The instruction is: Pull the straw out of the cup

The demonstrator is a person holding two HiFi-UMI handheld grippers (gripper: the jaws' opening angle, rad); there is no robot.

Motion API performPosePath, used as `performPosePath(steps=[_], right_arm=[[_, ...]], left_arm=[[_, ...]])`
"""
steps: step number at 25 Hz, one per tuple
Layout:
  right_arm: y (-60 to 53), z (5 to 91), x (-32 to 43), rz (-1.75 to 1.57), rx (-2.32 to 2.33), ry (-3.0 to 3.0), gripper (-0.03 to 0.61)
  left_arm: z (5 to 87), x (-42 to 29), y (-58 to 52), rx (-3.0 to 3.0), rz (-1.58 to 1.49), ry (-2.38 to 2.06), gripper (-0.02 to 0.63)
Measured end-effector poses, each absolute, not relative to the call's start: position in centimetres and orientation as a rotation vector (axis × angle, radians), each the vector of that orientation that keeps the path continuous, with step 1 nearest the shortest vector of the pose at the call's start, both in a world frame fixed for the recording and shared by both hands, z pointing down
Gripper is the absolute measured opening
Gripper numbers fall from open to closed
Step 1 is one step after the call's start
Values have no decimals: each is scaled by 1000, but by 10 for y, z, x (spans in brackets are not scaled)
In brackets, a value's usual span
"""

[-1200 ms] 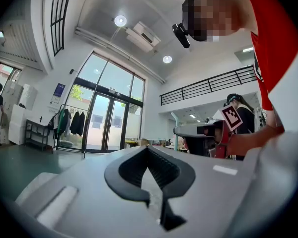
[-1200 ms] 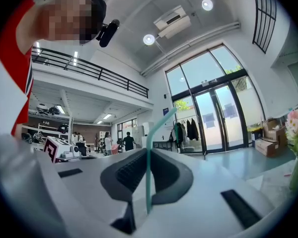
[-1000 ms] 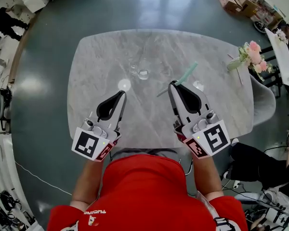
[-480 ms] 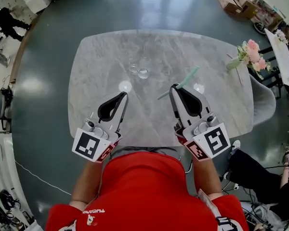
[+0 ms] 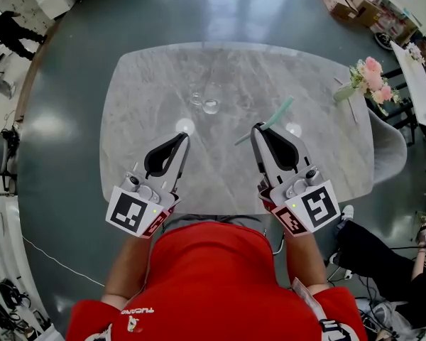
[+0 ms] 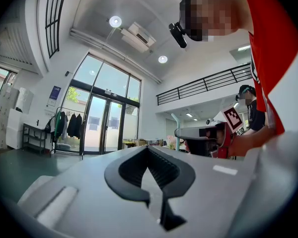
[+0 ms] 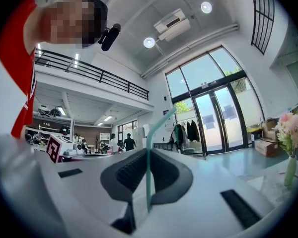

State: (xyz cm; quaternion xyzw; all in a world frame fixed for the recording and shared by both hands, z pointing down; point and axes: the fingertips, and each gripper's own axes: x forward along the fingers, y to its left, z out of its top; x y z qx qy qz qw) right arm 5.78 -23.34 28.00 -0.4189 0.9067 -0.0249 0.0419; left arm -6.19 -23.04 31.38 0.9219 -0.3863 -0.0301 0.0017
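Note:
A clear glass cup [image 5: 211, 107] stands on the marble table [image 5: 149, 84], far of centre, with no straw in it. My right gripper [image 5: 256, 128] is shut on the teal bendy straw [image 5: 273, 116], holding it in the air right of the cup and apart from it. In the right gripper view the straw [image 7: 148, 177] runs up between the shut pads of that gripper [image 7: 148, 155] and bends to the right at the top. My left gripper [image 5: 184, 138] hovers near the table's front, shut and empty; its jaws [image 6: 148, 152] meet with nothing between them.
A small clear glass object [image 5: 197, 99] sits just left of the cup. A vase of pink flowers [image 5: 369, 80] stands at the table's right end, with a grey chair [image 5: 392, 148] beside it. People stand around the room's edges.

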Motion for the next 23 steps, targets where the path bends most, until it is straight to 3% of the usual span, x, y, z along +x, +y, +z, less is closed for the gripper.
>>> performPosePath(steps=[23], right_arm=[[-234, 280, 59, -74, -1251, 2788, 15]], left_arm=[[314, -62, -229, 2879, -89, -1252, 5]])
